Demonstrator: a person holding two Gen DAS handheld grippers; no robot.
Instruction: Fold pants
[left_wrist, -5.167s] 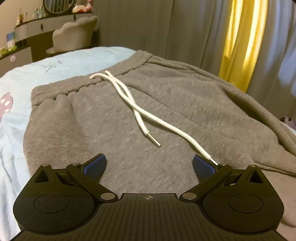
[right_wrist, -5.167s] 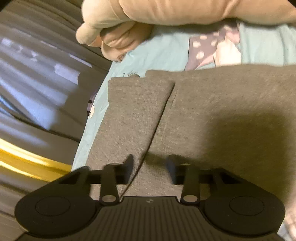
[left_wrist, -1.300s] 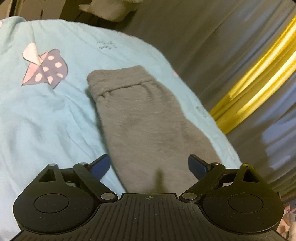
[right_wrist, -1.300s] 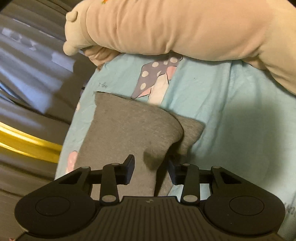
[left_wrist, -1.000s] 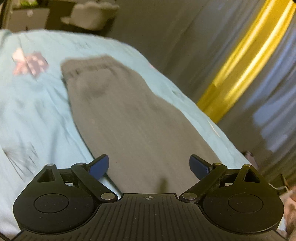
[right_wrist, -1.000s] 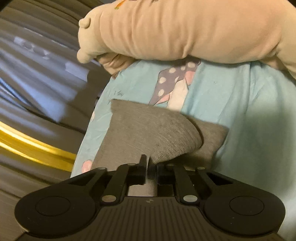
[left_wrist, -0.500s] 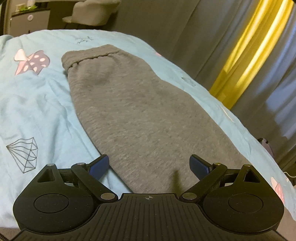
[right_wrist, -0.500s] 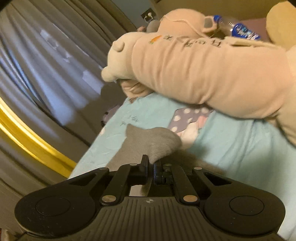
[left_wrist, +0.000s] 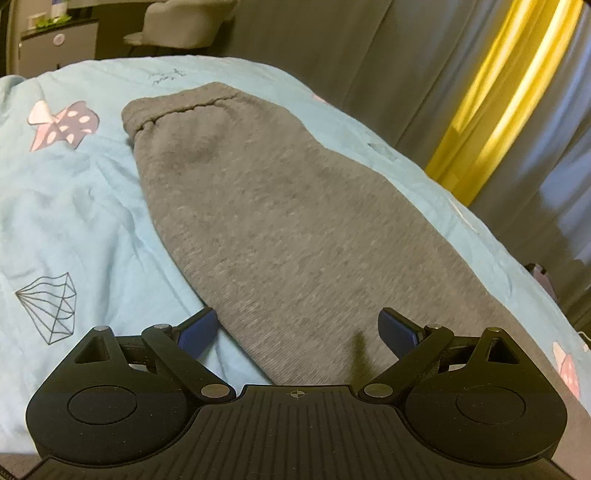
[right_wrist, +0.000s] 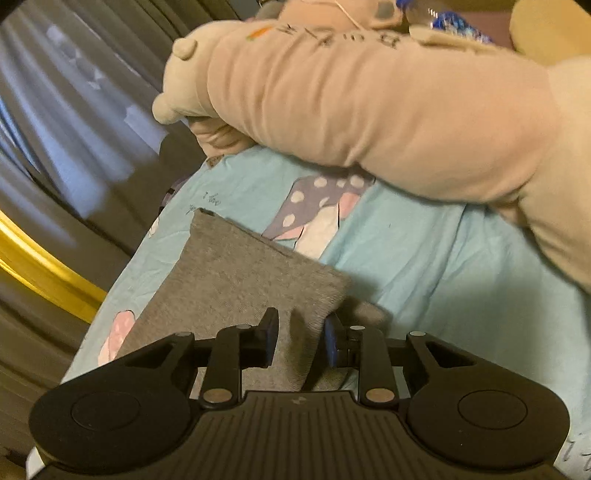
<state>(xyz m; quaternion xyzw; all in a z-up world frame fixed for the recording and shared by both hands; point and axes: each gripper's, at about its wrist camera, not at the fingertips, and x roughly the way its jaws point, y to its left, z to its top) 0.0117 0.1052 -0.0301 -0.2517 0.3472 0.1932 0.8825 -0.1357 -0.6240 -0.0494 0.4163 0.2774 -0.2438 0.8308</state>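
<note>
The grey sweatpants (left_wrist: 288, 221) lie folded lengthwise on the light-blue bedsheet (left_wrist: 74, 221), with the elastic waistband (left_wrist: 177, 107) at the far end. My left gripper (left_wrist: 297, 330) is open and empty, low over the near part of the pants. In the right wrist view the leg-cuff end of the pants (right_wrist: 236, 280) lies flat on the sheet. My right gripper (right_wrist: 299, 332) is open, its jaws a small way apart around the cuff's edge, not clamping it.
A long beige plush toy (right_wrist: 388, 92) lies across the bed beyond the cuffs. Grey curtains with a yellow strip (left_wrist: 491, 96) hang along the bed's side. A chair (left_wrist: 184, 18) and dresser stand past the bed's far end. Mushroom prints (left_wrist: 62, 123) mark the sheet.
My right gripper, shut on the cuffs and lifted half a second ago, has lowered, opened and let go; the cuffs lie flat again. My left gripper drew slightly closer to the pants.
</note>
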